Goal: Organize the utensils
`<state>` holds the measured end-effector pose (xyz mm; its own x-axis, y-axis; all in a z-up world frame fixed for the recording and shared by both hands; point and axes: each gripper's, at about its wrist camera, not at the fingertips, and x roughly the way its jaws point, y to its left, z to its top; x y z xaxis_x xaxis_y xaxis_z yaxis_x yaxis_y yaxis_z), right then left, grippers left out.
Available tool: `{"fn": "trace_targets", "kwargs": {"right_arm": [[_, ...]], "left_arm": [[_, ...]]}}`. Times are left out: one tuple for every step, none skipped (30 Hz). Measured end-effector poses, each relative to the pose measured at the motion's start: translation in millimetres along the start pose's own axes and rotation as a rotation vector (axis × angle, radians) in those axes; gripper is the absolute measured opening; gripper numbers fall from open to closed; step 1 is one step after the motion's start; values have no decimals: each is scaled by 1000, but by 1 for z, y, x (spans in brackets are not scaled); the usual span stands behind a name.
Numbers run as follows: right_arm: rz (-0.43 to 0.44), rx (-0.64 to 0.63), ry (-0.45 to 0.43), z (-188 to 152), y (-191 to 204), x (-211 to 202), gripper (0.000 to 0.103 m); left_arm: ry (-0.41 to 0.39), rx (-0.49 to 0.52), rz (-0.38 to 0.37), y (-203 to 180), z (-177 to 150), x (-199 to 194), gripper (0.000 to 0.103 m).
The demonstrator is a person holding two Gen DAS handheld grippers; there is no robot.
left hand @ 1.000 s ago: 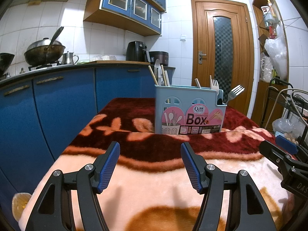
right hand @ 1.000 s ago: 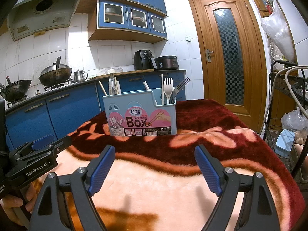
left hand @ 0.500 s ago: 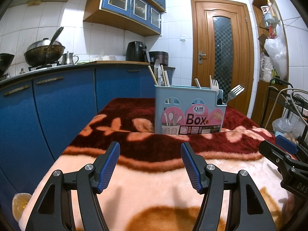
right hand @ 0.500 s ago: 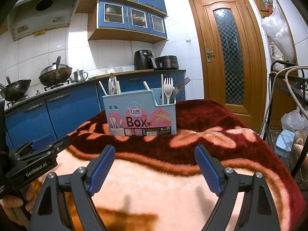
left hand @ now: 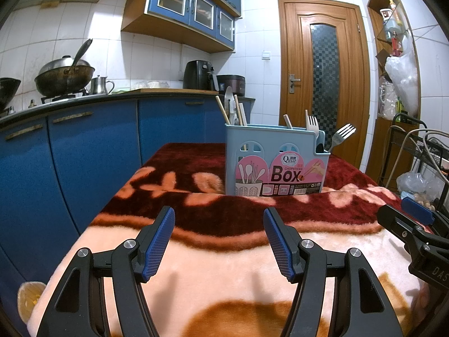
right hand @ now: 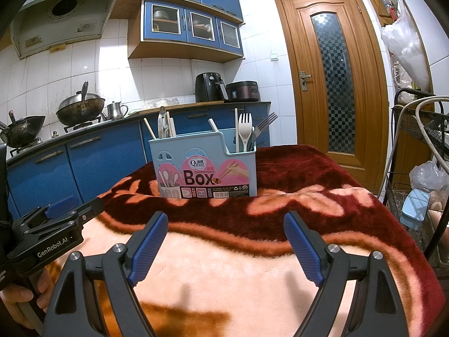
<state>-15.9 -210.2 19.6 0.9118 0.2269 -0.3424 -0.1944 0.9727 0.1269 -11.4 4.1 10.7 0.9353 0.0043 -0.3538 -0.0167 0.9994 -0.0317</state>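
Observation:
A light blue utensil box with a pink "Box" label stands upright on the red and peach blanket; it also shows in the right wrist view. Chopsticks and a metal utensil stick out of its left compartment; a white fork and a metal fork stand in its right compartment. My left gripper is open and empty, low over the blanket, well short of the box. My right gripper is open and empty, likewise short of the box.
Blue kitchen cabinets run along the left with a wok on the stove. A wooden door is behind the box. A wire rack with bags stands at the right edge of the blanket.

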Motion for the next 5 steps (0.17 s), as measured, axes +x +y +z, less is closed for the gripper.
{"fn": "trace_targets", "kwargs": {"right_arm": [[0,0,1,0,0,0,87],[0,0,1,0,0,0,87],[0,0,1,0,0,0,87],[0,0,0,0,0,0,87],[0,0,1,0,0,0,87]], "left_arm": [[0,0,0,0,0,0,67],[1,1,0,0,0,0,67],[2,0,2,0,0,0,67],[2,0,1,0,0,0,67],[2,0,0,0,0,0,67]]}}
